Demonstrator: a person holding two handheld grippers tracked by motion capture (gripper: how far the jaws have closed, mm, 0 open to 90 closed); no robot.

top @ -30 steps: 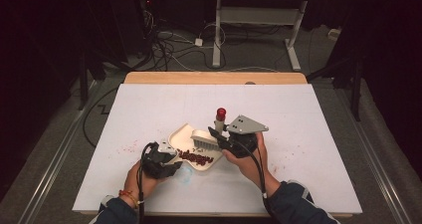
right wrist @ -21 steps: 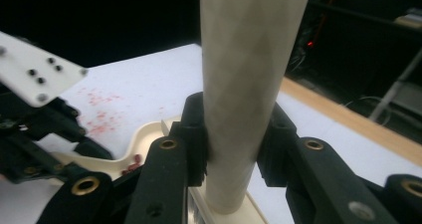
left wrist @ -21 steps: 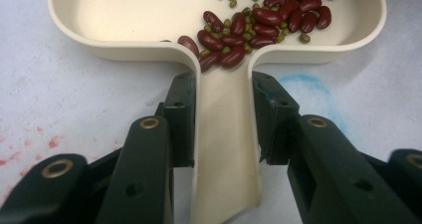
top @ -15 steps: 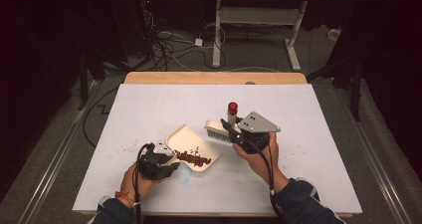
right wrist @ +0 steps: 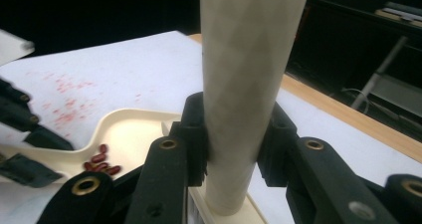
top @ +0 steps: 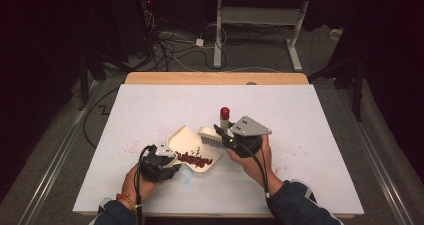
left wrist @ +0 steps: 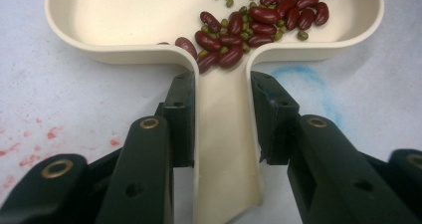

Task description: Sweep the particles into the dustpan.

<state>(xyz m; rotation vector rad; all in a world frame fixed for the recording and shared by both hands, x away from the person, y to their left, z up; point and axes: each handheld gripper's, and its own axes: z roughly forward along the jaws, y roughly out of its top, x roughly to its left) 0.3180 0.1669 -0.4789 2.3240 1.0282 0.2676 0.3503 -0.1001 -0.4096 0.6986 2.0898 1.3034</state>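
A cream dustpan [top: 182,137] lies on the white sheet with red and small green beans [top: 196,160] piled near its handle. My left gripper [top: 167,161] is shut on that handle [left wrist: 226,134], with the beans [left wrist: 249,25] just ahead of the jaws. My right gripper [top: 225,135] is shut on the cream handle [right wrist: 246,84] of a brush [top: 210,135], which stands upright with its red cap [top: 225,111] on top. The brush head sits at the pan's far right edge. The right gripper view shows the pan [right wrist: 129,129] below left.
Red stains [top: 131,146] speckle the sheet left of the pan, and a faint blue smear [left wrist: 303,79] marks it near the handle. The wooden table edge [top: 215,78] runs along the far side, with cables and desk legs on the floor beyond.
The right gripper and its brush have shifted slightly to the right along the pan's far edge. The left gripper and dustpan have stayed put.
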